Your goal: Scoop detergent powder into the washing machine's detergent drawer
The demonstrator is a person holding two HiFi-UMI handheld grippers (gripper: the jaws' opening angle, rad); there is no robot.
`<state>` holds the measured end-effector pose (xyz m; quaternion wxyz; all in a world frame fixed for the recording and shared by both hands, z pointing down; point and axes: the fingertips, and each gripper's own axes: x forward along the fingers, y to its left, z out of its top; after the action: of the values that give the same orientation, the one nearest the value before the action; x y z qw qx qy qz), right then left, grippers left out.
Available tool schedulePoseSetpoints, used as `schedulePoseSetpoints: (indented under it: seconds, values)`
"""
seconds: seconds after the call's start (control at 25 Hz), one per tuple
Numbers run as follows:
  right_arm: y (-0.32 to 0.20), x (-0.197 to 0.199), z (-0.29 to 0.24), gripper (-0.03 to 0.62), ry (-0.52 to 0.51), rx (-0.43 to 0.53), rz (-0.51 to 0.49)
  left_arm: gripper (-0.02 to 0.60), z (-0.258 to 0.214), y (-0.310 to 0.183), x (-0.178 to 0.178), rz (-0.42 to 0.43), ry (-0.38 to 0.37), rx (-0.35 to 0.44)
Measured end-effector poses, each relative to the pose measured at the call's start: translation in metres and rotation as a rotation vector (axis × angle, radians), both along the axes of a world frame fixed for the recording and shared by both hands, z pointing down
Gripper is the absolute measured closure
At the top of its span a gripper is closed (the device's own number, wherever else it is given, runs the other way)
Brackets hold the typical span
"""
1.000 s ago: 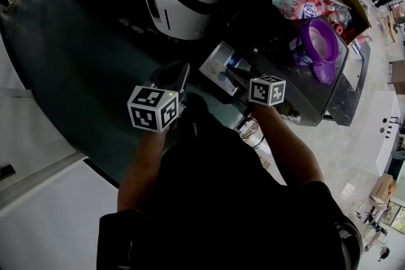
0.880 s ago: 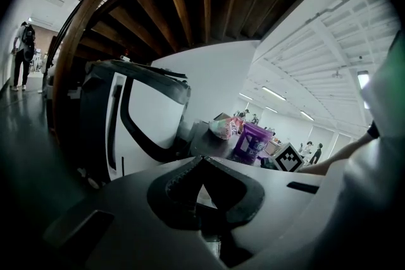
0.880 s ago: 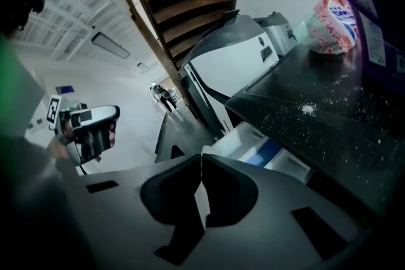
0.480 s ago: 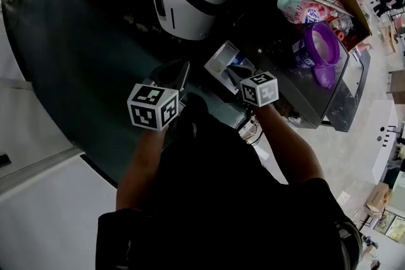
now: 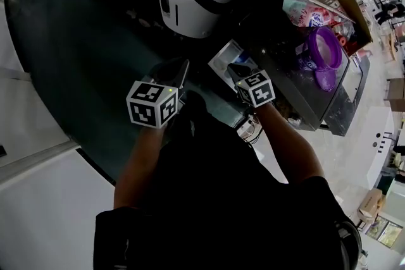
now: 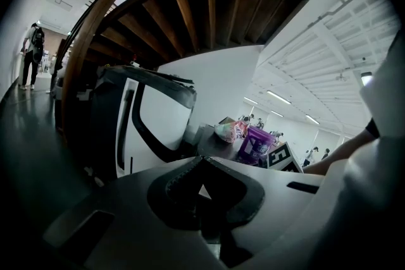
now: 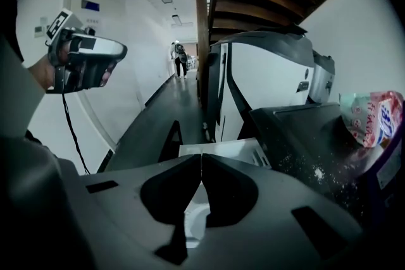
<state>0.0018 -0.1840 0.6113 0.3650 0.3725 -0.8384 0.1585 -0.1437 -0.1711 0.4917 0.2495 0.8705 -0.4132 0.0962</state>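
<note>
In the head view, the white detergent drawer [image 5: 221, 60] sits pulled out at 11 o'clock of the right gripper [image 5: 239, 70]. Only the right gripper view shows its fingers pressed together above that drawer, with spilled powder [image 7: 318, 171] at 3 o'clock. The left gripper [image 6: 201, 160], its fingers also pressed together, faces a purple tub [image 6: 256, 143].

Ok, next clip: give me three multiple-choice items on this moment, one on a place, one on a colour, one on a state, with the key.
1. Where does the purple plastic tub stand?
A. on the floor
B. in the drawer
C. on the dark machine top
2. What colour is the open detergent drawer?
A. red
B. white
C. yellow
3. The right gripper's jaws are:
A. shut, empty
B. round a scoop
C. on the tub
Key: C, the head view shows it there; B, it looks pale; A, the tips meet with nothing between.
</note>
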Motion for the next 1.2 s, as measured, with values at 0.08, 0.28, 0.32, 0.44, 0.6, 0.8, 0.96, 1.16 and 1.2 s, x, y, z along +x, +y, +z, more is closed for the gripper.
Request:
schedulePoseSetpoints:
  seconds: [0.08, 0.28, 0.32, 0.44, 0.6, 0.8, 0.96, 1.16, 1.2]
  values:
    - [0.001, -0.003, 0.001, 0.574, 0.036, 0.017, -0.031, 0.574, 0.001, 0.001, -0.003, -0.007, 0.002, -0.002]
    - [0.004, -0.007, 0.002, 0.574, 0.109, 0.045, -0.09, 0.574, 0.0, 0.002, -0.006, -0.017, 0.006, 0.001]
    - [0.004, -0.008, 0.002, 0.574, 0.123, 0.052, -0.099, 0.574, -0.001, 0.002, -0.007, -0.018, 0.008, 0.002]
    - [0.004, -0.008, 0.001, 0.576, 0.159, 0.073, -0.124, 0.574, -0.002, 0.001, -0.007, -0.021, 0.009, 0.005]
    - [0.004, -0.008, 0.0, 0.574, 0.197, 0.105, -0.153, 0.574, -0.003, 0.001, -0.007, -0.024, 0.013, 0.007]
    - [0.006, -0.009, -0.001, 0.574, 0.216, 0.123, -0.175, 0.574, -0.004, 0.001, -0.006, -0.026, 0.013, 0.007]
    - [0.009, -0.008, -0.002, 0.575, 0.266, 0.151, -0.224, 0.574, -0.005, 0.001, -0.003, -0.023, 0.012, 0.009]
    - [0.014, -0.012, -0.004, 0.575, 0.333, 0.207, -0.298, 0.574, -0.008, 0.0, 0.001, -0.014, 0.009, 0.017]
    - [0.014, -0.012, -0.005, 0.574, 0.34, 0.216, -0.307, 0.574, -0.009, 0.0, 0.002, -0.012, 0.008, 0.019]
